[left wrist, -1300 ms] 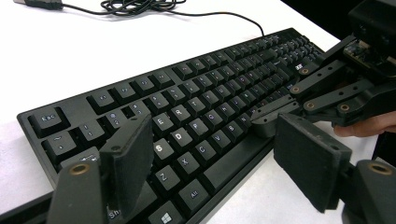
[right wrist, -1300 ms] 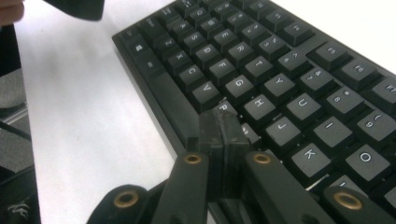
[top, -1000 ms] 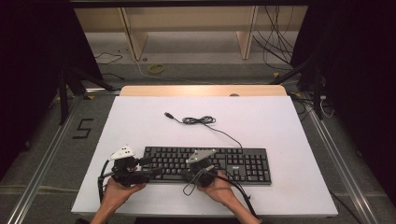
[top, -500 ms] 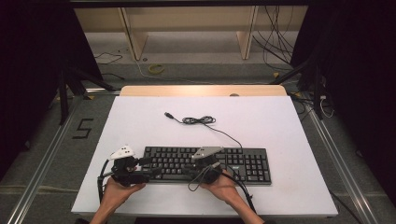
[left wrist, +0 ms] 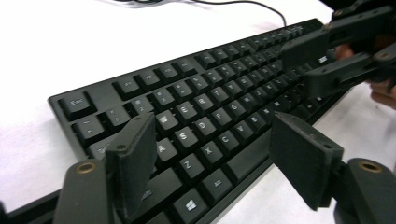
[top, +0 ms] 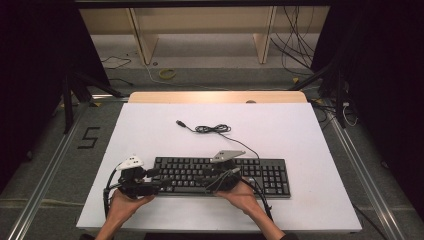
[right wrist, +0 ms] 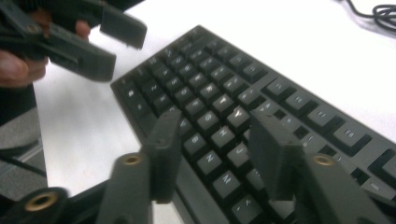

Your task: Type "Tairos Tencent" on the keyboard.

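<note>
1. White rectangular table top (top: 150, 130): I see it carrying everything below, with a pale wooden strip along its far edge.
2. Black full-size plastic keyboard (top: 265, 172): it lies flat near the table's front edge, its long side parallel to that edge.
3. Left gripper (top: 156, 179): I hold it at the keyboard's left end; in the left gripper view its two black jaws stand spread wide above the letter keys, gripping nothing.
4. Right gripper (top: 201, 176): it hovers over the keyboard's middle, jaws likewise parted and empty.
5. Thin black cable with a plug (top: 212, 129): loosely coiled behind the keyboard.
</note>
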A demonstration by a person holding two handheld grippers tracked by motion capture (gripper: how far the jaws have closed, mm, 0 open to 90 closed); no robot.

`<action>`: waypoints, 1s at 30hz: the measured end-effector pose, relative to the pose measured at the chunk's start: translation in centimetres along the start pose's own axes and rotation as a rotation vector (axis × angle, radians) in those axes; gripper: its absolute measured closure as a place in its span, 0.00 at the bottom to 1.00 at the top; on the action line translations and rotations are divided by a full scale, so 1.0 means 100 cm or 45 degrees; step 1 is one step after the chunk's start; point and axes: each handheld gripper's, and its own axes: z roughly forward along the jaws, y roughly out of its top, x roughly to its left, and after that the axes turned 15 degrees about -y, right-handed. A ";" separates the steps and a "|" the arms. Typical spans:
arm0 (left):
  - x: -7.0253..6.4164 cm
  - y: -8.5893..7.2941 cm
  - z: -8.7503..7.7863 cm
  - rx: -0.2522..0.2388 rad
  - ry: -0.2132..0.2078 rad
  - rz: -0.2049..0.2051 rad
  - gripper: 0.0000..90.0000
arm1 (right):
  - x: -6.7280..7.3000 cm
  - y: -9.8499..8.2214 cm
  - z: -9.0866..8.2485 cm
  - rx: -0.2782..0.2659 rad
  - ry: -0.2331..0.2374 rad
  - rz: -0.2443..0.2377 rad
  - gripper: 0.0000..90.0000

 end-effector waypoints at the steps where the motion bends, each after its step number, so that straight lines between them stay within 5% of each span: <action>1: 0.000 0.000 0.000 0.003 0.012 -0.007 0.37 | -0.001 0.001 0.000 -0.001 0.005 0.010 0.56; 15: 0.008 -0.002 -0.002 0.112 0.090 -0.063 0.71 | -0.003 0.017 0.014 0.002 -0.034 0.021 0.50; 30: 0.011 -0.004 0.001 0.192 0.107 -0.045 0.96 | 0.001 0.024 0.035 0.055 -0.058 -0.027 0.90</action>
